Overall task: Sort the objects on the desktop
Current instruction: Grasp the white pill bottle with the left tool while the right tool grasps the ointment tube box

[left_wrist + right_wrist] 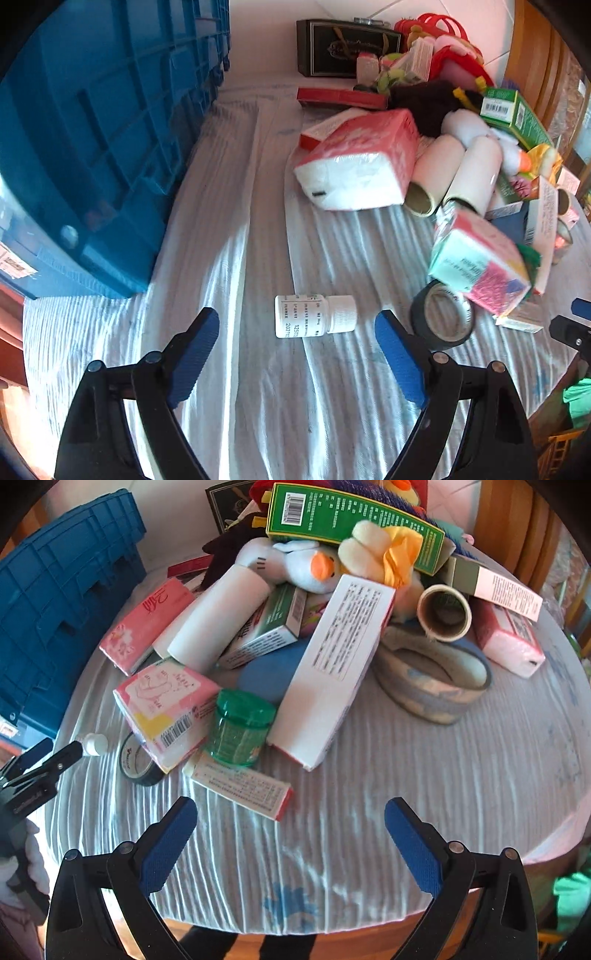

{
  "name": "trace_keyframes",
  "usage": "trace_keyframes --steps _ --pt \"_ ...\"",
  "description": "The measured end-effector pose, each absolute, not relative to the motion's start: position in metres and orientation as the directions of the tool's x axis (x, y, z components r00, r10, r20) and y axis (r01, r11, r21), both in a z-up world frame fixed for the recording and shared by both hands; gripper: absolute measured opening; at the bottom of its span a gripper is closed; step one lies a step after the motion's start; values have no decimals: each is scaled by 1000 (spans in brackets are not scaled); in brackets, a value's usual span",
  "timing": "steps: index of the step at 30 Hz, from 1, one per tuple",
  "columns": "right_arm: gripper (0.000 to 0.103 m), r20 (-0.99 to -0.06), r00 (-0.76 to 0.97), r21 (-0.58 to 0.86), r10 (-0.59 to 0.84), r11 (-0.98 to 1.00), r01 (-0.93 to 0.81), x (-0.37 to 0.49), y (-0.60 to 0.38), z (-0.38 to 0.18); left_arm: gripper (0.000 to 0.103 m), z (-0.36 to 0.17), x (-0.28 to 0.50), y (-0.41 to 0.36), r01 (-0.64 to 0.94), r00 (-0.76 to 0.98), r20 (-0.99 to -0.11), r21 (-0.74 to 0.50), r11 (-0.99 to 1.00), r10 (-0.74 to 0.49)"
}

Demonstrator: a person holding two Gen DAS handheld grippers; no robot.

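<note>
A white pill bottle (314,317) lies on its side on the ribbed white cloth, cap to the right. My left gripper (295,319) is open, its blue pads either side of the bottle and clear of it. A black tape roll (443,321) lies just right of the right pad. My right gripper (291,806) is open over bare cloth near the table's front edge. Just beyond its left finger lies a small flat box with a red end (242,784), with a green jar (238,727) behind it. The left gripper's finger (55,760) shows at the left edge.
A big blue crate (92,147) stands along the left side. A heap of tissue packs (362,162), cardboard tubes (436,177), boxes, plush toys (314,565) and a wide tape ring (432,694) fills the back and right. The round table edge (295,925) is near.
</note>
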State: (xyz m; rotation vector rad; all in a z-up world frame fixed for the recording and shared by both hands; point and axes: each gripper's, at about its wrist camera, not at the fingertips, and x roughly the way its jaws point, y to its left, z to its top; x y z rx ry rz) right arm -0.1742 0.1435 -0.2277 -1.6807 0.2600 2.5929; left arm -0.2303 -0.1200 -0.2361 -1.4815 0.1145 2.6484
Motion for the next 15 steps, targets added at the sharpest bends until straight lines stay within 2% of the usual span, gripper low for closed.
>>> trace_keyframes --steps 3,6,7,11,15 --pt "101 -912 -409 104 -38 -985 -141 -171 136 -234 77 -249 -235 -118 -147 -495 -867 22 -989 54" --pt "89 -915 -402 93 -28 -985 -143 -170 128 -238 68 -259 -238 -122 -154 -475 -878 16 -988 60" --pt "88 -917 -397 92 -29 -986 -142 -170 125 -240 67 -261 -239 -124 -159 -468 -881 3 -987 72" --pt "89 -914 -405 63 -7 -990 -126 -174 113 -246 65 -259 -238 -129 -180 -470 -877 -14 -984 98" --pt "99 -911 -412 39 7 -994 -104 -180 109 -255 51 -258 -237 -130 -205 -478 -870 -18 -979 116"
